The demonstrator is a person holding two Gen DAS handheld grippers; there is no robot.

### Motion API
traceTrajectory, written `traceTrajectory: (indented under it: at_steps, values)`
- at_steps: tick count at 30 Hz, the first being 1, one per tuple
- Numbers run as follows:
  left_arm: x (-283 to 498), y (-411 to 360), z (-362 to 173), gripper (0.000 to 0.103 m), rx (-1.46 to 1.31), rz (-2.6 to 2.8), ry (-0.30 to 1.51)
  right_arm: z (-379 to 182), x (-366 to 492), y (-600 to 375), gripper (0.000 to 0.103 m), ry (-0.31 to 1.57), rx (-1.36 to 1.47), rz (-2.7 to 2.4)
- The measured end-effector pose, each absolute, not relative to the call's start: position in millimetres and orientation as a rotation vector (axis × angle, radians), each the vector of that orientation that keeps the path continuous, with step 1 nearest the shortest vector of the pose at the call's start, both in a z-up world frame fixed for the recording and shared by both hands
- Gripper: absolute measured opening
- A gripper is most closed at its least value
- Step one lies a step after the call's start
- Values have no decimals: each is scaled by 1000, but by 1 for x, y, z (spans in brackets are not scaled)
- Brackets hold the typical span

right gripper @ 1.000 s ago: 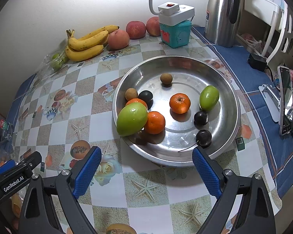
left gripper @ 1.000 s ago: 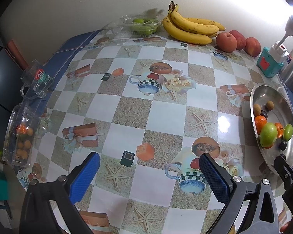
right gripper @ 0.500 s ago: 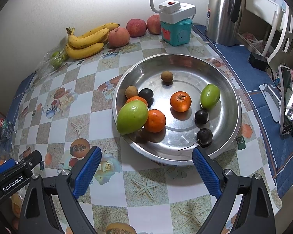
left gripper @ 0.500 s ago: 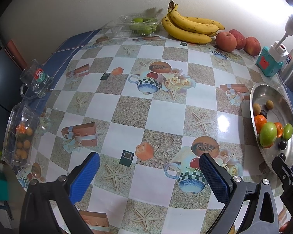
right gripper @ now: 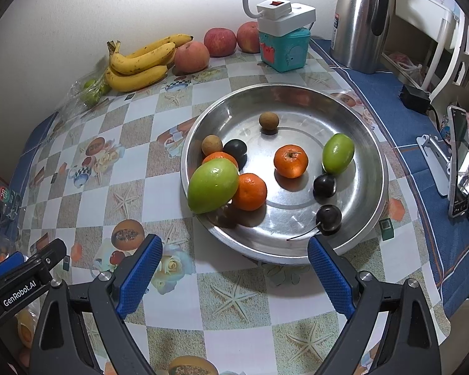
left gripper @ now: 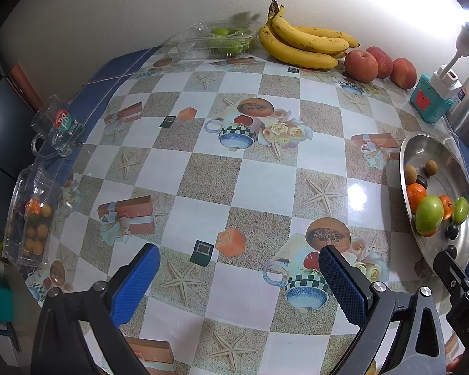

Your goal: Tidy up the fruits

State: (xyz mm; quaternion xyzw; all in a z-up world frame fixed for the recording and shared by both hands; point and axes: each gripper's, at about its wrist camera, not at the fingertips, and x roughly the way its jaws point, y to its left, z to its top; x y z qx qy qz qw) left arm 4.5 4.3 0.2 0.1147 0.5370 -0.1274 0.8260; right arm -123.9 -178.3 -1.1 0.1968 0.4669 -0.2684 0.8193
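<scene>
A steel bowl (right gripper: 369, 143) holds a large green mango (right gripper: 212, 184), a small green fruit (right gripper: 337, 153), three tangerines (right gripper: 290, 161), dark plums (right gripper: 328, 215) and two brown longans (right gripper: 269, 121). My right gripper (right gripper: 234, 259) hangs open just in front of the bowl's near rim, nothing between its fingers. In the left wrist view the bowl (left gripper: 422, 147) lies at the far right. My left gripper (left gripper: 239, 268) is open and empty over the patterned tablecloth. Bananas (left gripper: 300, 43) and peaches (left gripper: 361, 65) lie along the back wall.
A clear box of green fruit (left gripper: 222, 39) sits left of the bananas. A glass mug (left gripper: 57, 128) and a clear box of small orange fruit (left gripper: 31, 218) stand at the left edge. A teal box with power strip (right gripper: 284, 47), a steel thermos (right gripper: 362, 22) and a phone on a stand (right gripper: 459, 162) are to the right.
Both grippers have drawn back slightly toward the near side; the bowl and back-wall fruit sit a little farther in view. Nothing was picked up or released.
</scene>
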Motion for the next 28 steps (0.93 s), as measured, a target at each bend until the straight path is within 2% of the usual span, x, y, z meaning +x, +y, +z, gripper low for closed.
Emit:
traceTrajectory:
  at_steps: [28]
  values:
    - [4, 5, 5, 103, 272, -266, 1096, -3, -123, -178, 94, 1002, 418, -570]
